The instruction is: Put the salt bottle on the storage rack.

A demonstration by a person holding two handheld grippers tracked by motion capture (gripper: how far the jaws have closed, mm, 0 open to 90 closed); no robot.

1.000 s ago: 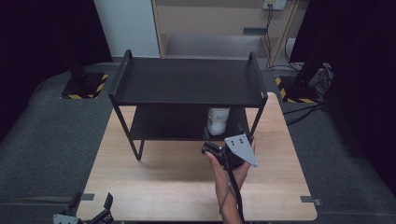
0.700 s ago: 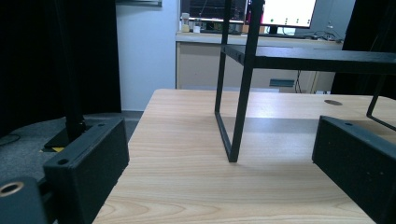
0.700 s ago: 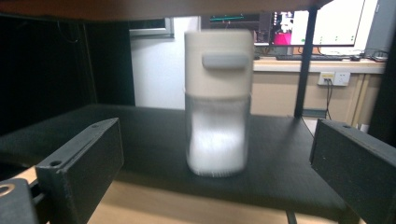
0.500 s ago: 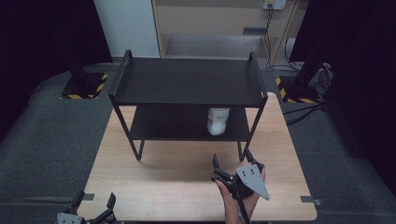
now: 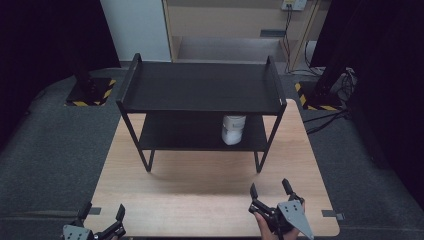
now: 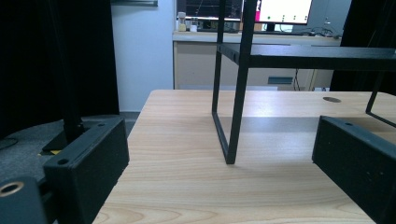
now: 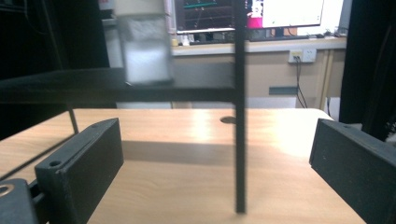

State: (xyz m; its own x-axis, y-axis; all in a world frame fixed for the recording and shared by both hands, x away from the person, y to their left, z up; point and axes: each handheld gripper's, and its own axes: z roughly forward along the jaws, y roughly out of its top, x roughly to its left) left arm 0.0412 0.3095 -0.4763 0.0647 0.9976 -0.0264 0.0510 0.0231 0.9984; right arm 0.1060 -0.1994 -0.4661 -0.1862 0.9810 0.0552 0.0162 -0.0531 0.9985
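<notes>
A black two-tier shelf rack (image 5: 200, 90) stands on the wooden table (image 5: 200, 195). On its lower shelf, toward the right, stands a white jar (image 5: 233, 129), upright; the right gripper view shows that jar (image 7: 142, 46) blurred on the shelf. My right gripper (image 5: 272, 191) is low at the table's front right, open and holding nothing, with its jaws pointed at the rack's front right leg (image 7: 240, 116). At the front left corner of the table my left gripper (image 5: 102, 214) is open and faces the rack's front left leg (image 6: 236, 93).
Dark grey floor surrounds the table. Black stands with yellow-striped bases (image 5: 90, 92) flank the rack at back left and back right (image 5: 320, 95). A beige cabinet (image 5: 240, 25) and cables sit behind. Bare wood lies between the rack and the front edge.
My right gripper has pulled back from the jar at the lower shelf toward the front edge of the table, leaving the jar on the shelf. The left gripper barely moved.
</notes>
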